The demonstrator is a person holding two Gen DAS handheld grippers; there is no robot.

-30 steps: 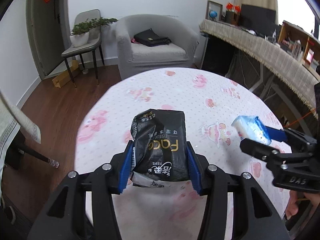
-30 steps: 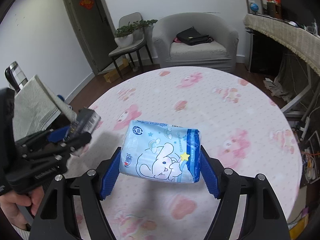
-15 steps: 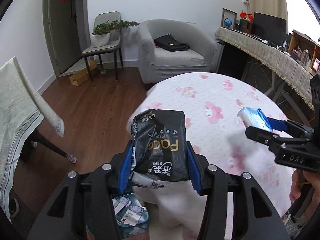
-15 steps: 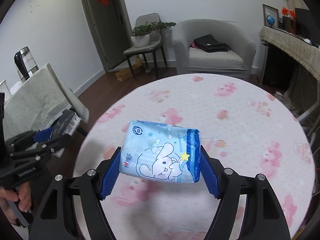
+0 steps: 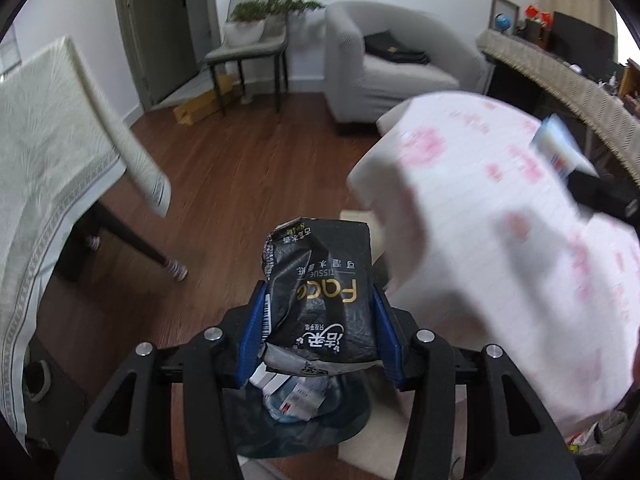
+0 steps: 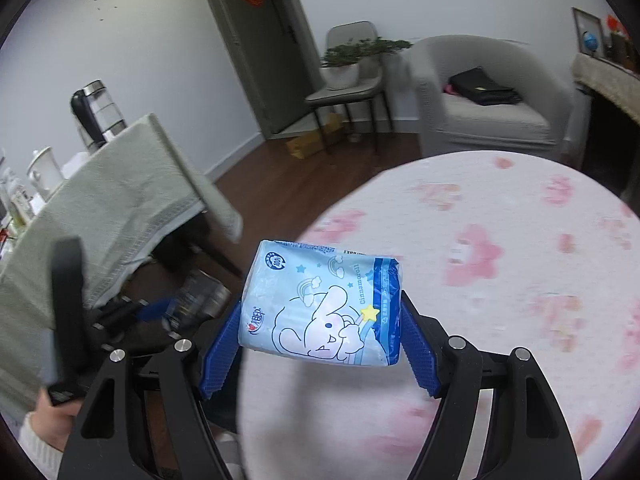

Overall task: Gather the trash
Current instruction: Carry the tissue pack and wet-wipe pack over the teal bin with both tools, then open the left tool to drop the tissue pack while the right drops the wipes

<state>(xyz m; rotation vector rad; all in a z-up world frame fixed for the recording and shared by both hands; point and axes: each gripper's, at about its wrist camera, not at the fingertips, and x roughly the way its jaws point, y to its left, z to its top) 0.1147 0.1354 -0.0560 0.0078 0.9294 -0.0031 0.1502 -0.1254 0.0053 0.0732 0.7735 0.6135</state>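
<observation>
Black crinkly tissue wrapper [image 5: 320, 288], light and limp, I pinch across its sides in my left gripper [image 5: 318, 332]; my right gripper [image 6: 320, 344] squeezes the soft blue tissue pack [image 6: 324, 304].

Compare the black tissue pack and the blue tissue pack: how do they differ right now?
The black tissue pack is crumpled and torn open at its near end; the blue tissue pack is smooth and full. The black one carries gold lettering, the blue one a cartoon rabbit. The black one hangs over the trash bin on the floor; the blue one is over the table. Each is clamped in a gripper.
</observation>
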